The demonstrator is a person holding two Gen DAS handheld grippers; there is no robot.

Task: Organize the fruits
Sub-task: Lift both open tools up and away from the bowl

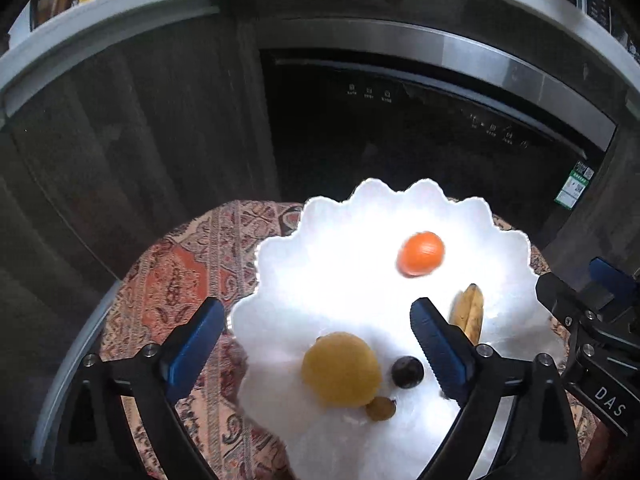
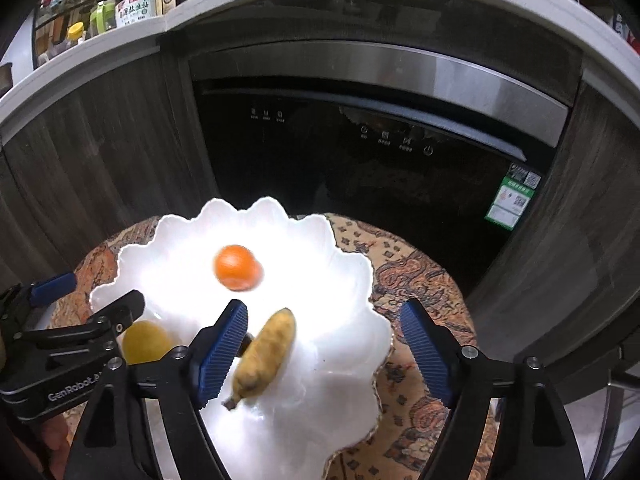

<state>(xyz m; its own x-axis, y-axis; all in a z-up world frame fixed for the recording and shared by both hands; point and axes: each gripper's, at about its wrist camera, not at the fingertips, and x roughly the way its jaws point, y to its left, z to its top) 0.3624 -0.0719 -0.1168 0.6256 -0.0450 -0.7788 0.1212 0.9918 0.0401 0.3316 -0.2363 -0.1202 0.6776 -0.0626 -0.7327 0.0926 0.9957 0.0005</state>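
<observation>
Both tongs, left [image 1: 316,330] and right [image 2: 324,330], are gaping wide, gripping nothing. Glare is washing out the white plate [image 1: 280,256], which is carrying one orange [image 1: 421,254], one banana [image 2: 266,354], one yellow fruit [image 1: 341,369], one dark fruit [image 1: 407,372] and one small brownish fruit [image 1: 381,408].

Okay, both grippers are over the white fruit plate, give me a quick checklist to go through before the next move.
1. Left gripper open, nothing between its jaws: ok.
2. Right gripper open, pads off the banana: ok.
3. Banana, orange, yellow fruit, dark fruit and small brown fruit on the plate: ok.
4. Orange and banana at rest: cannot tell, both look blurred.
5. Plate fully on the patterned cloth: cannot tell, near edge hidden.
</observation>
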